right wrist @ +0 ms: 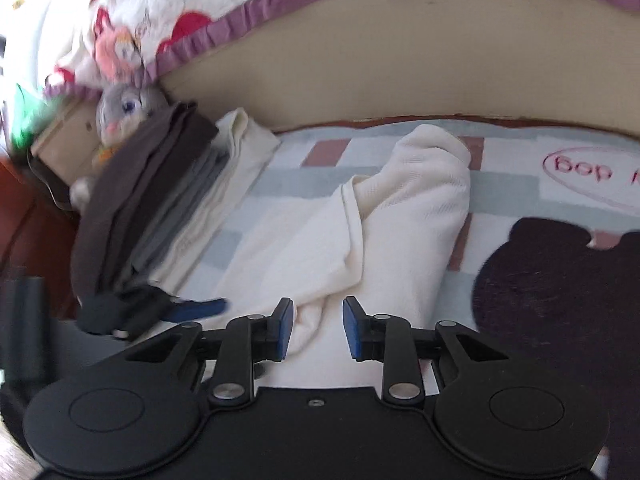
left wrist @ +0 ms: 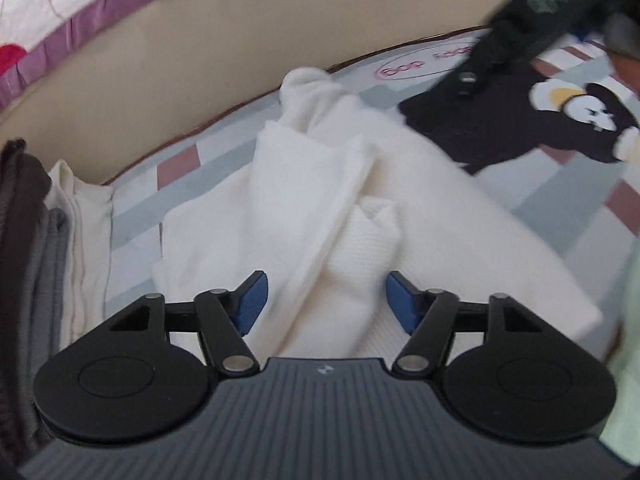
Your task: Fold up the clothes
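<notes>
A white knit garment [left wrist: 320, 184] lies crumpled on a checked mat [left wrist: 180, 160], with a folded sleeve running up its middle. My left gripper [left wrist: 328, 300] hovers open just over its near part, blue pads on either side of a ridge of cloth and nothing clamped. The right gripper [left wrist: 520, 32] shows as a black blur at the upper right. In the right wrist view the same white garment [right wrist: 400, 216] stretches away from my right gripper [right wrist: 319, 328], which stands open above its near edge. The left gripper [right wrist: 180, 308] is blurred at the left.
A stack of folded clothes [right wrist: 152, 208], dark brown over grey and cream, stands at the mat's left edge beside a plush rabbit [right wrist: 120, 112]. A dark garment with a bird print [left wrist: 520, 128] lies right. A beige bed side [right wrist: 400, 60] with purple-frilled cover [right wrist: 240, 16] bounds the far edge.
</notes>
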The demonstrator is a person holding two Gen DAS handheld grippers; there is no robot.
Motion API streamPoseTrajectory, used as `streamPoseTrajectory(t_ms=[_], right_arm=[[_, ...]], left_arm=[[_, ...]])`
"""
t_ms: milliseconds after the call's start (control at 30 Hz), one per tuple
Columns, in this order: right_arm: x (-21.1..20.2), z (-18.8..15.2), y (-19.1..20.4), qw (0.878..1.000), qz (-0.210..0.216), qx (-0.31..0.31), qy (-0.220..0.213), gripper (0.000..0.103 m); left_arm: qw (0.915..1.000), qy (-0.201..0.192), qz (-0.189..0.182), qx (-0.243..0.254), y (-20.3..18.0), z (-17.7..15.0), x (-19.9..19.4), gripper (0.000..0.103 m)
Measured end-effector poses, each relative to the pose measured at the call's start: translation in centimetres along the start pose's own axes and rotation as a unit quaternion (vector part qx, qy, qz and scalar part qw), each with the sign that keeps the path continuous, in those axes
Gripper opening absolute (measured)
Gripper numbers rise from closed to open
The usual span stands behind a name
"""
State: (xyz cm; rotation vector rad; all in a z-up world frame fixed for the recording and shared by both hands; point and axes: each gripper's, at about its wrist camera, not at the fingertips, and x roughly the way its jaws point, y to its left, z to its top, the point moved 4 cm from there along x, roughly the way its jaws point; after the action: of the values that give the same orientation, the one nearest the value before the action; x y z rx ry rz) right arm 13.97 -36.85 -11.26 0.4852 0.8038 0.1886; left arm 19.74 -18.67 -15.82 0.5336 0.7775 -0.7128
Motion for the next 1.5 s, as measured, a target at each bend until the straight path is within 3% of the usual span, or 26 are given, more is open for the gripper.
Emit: streamPoseTrajectory(t_ms=[33,100,200,267,367,467,533,567,633,700,800,933,1100,1233,1333,1400,1433,1500], right_arm=[[0.2,-0.7,-0.3,1.000,0.007,-0.006,-0.008,0.033],[0.7,-1.6,-0.8,1.000,0.011,-0.019,-0.014,0.033],[1.8,-2.7,-2.0,1.000,0.011,-0.020,-0.013,0.033],[2.1,-2.7,-2.4,1.000,0.008,-0.024,-0.013,0.032],[2.3,-2.5,-2.7,0.999,0.001,-0.033,-0.013,0.033],[2.5,-2.3,-2.9,0.999,-0.007,-0.045,-0.013,0.034],[2.6,-2.5,-3.0,0.998,-0.010,-0.055,-0.013,0.035],[2.6,-2.6,-3.1,0.998,-0.006,-0.055,-0.015,0.036],[2.4,-2.5,-3.3,0.999,0.003,-0.050,-0.017,0.037],[2.2,-2.3,-3.4,0.999,0.012,-0.048,-0.021,0.040],[2.3,-2.2,-3.3,0.998,0.016,-0.047,-0.024,0.041],[2.1,-2.2,-3.4,0.999,0.015,-0.043,-0.029,0.042],[1.5,-2.0,-3.8,0.998,0.008,-0.036,-0.043,0.042],[1.8,-1.7,-4.5,0.998,0.001,-0.020,-0.056,0.062],[2.6,-1.8,-5.2,0.999,0.003,0.001,-0.050,0.063],[3.1,-1.9,-5.6,0.999,0.004,0.014,-0.046,0.063],[3.3,-1.9,-5.8,0.999,0.005,0.021,-0.044,0.064],[3.9,-2.0,-6.3,0.999,0.006,0.035,-0.040,0.064]], left_arm=[[0.9999,0.009,-0.002,-0.011,0.4,0.1,0.7,0.010],[0.9991,0.018,-0.004,-0.037,1.4,0.5,1.2,0.007],[0.9962,-0.013,0.055,-0.067,4.0,1.3,-0.2,0.007],[0.9882,-0.025,0.102,-0.111,6.8,1.7,-1.1,0.007],[0.9724,-0.009,0.136,-0.189,11.6,1.0,-0.4,0.007],[0.9585,0.014,0.199,-0.204,14.4,-0.2,0.6,0.010],[0.9529,0.004,0.213,-0.215,15.1,-0.8,0.1,0.012],[0.9528,-0.008,0.201,-0.228,15.2,-1.0,-0.4,0.014],[0.9569,-0.039,0.138,-0.253,14.7,-1.2,-1.5,0.031],[0.9645,-0.064,0.076,-0.244,13.1,-0.8,-2.2,0.034],[0.9765,-0.039,0.037,-0.209,10.8,-0.6,-1.4,0.034],[0.9722,0.044,0.066,-0.220,10.8,-1.7,2.0,0.033],[0.9698,0.059,0.093,-0.217,12.4,-2.1,4.2,0.035],[0.9754,0.071,0.115,-0.175,11.9,-1.5,4.6,0.035],[0.9780,0.077,0.146,-0.128,11.4,-0.7,5.1,0.035],[0.9806,0.052,0.152,-0.113,11.0,0.6,4.2,0.031],[0.9848,0.027,0.134,-0.107,10.6,1.3,3.5,0.031],[0.9927,-0.041,0.054,-0.100,9.3,2.9,1.6,0.034]])
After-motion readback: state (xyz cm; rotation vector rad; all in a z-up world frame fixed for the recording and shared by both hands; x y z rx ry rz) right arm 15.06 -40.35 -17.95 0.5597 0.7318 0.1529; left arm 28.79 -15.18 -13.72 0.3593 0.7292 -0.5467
